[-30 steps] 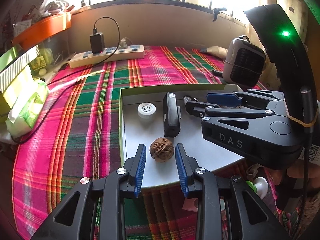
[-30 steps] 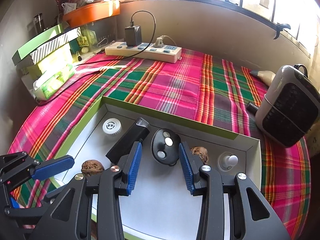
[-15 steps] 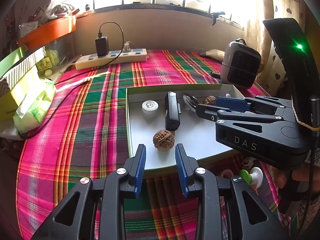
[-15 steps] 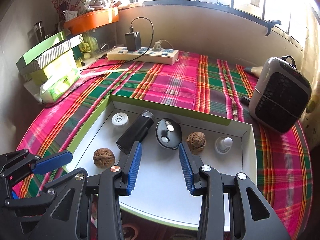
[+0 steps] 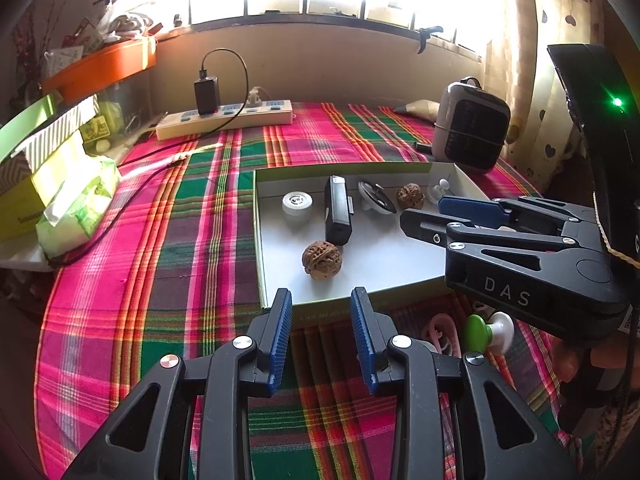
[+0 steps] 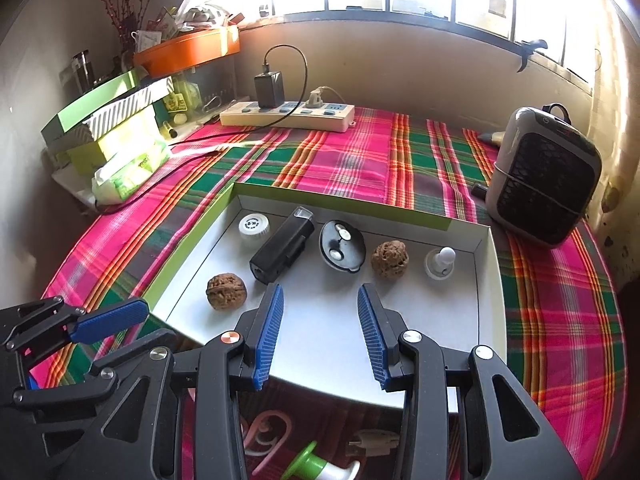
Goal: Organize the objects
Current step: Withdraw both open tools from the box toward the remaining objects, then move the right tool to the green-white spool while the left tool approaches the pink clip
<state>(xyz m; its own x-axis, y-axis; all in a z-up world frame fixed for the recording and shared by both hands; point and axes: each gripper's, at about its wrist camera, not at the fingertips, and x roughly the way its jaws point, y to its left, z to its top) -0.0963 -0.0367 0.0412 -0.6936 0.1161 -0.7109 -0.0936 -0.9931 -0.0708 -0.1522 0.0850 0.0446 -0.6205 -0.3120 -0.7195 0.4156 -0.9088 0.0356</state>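
Both grippers are hovering over the near edge of the checked worktop (image 6: pixel 360 152), and both sets of jaws are standing released with nothing between the blue pads. The left gripper (image 5: pixel 322 334) is pointing across the near left corner of the shallow box (image 6: pixel 484 280), and the right gripper (image 6: pixel 320 332) is hanging over the box's near edge.

Inside the box a row is sitting along the far wall: a white cap (image 6: pixel 253 226), a black flashlight (image 6: pixel 282 251), a black oval lid (image 6: pixel 342 246), a walnut (image 6: pixel 389 259) and a small white knob (image 6: pixel 440 263). A second walnut (image 5: pixel 321 260) is lying alone in front of that row, straight ahead of the left jaws, so the left hand looks nearer to it.

A green-and-white knob (image 5: pixel 486 330) and a pink curled piece (image 6: pixel 266 432) are waiting outside the box, on the cloth below and behind the jaws. They are probably next, and reaching them would mean drawing a gripper back and down. The flashlight's long axis is running diagonally, its lens toward the far wall.
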